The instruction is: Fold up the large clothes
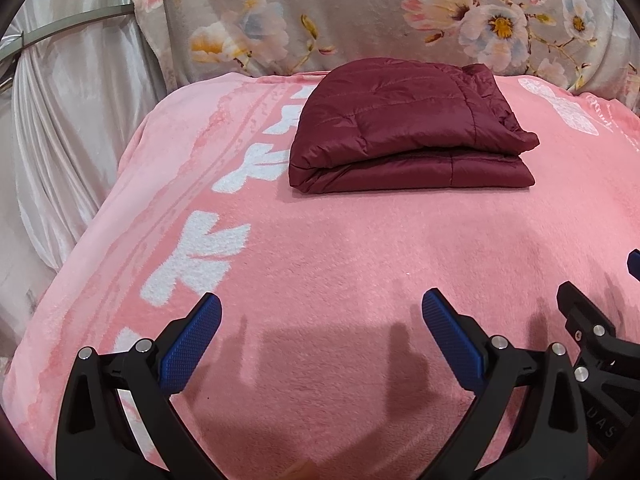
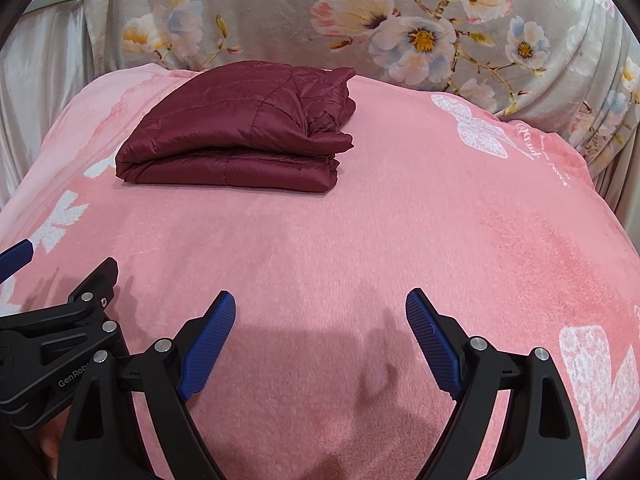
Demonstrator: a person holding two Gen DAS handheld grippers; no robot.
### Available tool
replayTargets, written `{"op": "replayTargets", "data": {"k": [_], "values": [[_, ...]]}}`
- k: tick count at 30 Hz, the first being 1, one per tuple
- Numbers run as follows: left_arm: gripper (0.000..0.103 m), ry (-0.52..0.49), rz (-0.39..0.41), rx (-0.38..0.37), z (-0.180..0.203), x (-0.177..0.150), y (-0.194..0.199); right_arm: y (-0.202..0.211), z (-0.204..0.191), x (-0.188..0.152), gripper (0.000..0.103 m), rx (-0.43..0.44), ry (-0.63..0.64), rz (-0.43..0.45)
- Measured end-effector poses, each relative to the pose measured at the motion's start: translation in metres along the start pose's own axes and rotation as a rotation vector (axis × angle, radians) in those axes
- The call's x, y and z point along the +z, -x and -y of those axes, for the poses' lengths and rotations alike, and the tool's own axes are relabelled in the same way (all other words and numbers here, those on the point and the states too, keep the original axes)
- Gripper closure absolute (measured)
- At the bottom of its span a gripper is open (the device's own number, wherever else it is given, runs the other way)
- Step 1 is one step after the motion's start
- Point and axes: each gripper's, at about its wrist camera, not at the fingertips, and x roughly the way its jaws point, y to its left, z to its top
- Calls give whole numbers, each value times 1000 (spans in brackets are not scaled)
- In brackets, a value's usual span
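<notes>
1. Both grippers are seen nearest the cameras: the left gripper [image 1: 322, 300] and the right gripper [image 2: 320, 300] are held with jaws spread wide and nothing between them, above the pink blanket [image 1: 340, 264].
2. Ahead of both, well apart from the fingertips, a maroon quilted jacket [image 1: 404, 132] is laid folded on the bed's far part.
3. Its long axis is judged to run across the view; the left gripper is judged slightly better aligned with it.

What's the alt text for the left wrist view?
A folded maroon jacket lies on a pink blanket, apart from both grippers. The left gripper hangs open and empty over bare blanket, the right gripper beside it; floral fabric hangs behind.
</notes>
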Motion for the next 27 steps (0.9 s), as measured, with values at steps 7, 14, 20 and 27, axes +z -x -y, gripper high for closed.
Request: {"op": "replayTargets", "data": {"k": [7,14,20,27], "values": [[5,1,0,-1,0,0,0,1,0,0,18,-1,1,2],[5,1,-2,-5,0,0,1,1,0,0,18,-1,0,2],[5,-1,-3,-13,0,1,1,1,-1,1,18,-2,-3,2],[6,-3,-1,-15,1,1,1,2,0,1,18,-2,-2,3]]}}
